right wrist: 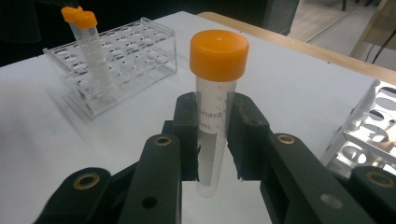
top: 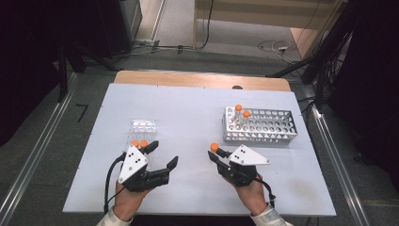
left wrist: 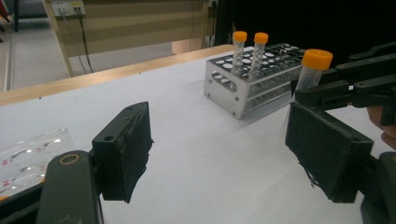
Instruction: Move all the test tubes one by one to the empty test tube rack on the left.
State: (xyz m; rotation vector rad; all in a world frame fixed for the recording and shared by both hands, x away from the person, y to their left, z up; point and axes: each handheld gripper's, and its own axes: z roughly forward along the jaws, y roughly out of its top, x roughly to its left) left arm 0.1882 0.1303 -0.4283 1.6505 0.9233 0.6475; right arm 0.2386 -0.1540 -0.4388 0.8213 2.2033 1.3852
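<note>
**Orange-capped tube clamped upright in right gripper**

Right gripper: clenched on a clear tube with an orange cap, both pads pressed against its sides below the cap. Tube held upright, its rounded lower end hanging free just under the pads, above the white tabletop. Seen from the high view at the near middle of the tabletop, right gripper carried by a hand entering over the near edge, tube cap toward the centre.

Left gripper: released, jaws standing wide apart with nothing between them, held near the near-left corner. Black pads bare in the left gripper view.

Just beyond the left gripper: a clear plastic rack on the left half of the tabletop, two orange-capped tubes standing at its near end.

Toward the right edge: a metal rack of round holes, two more orange-capped tubes upright in its far-left corner. Metal rack well apart from the held tube.
</note>
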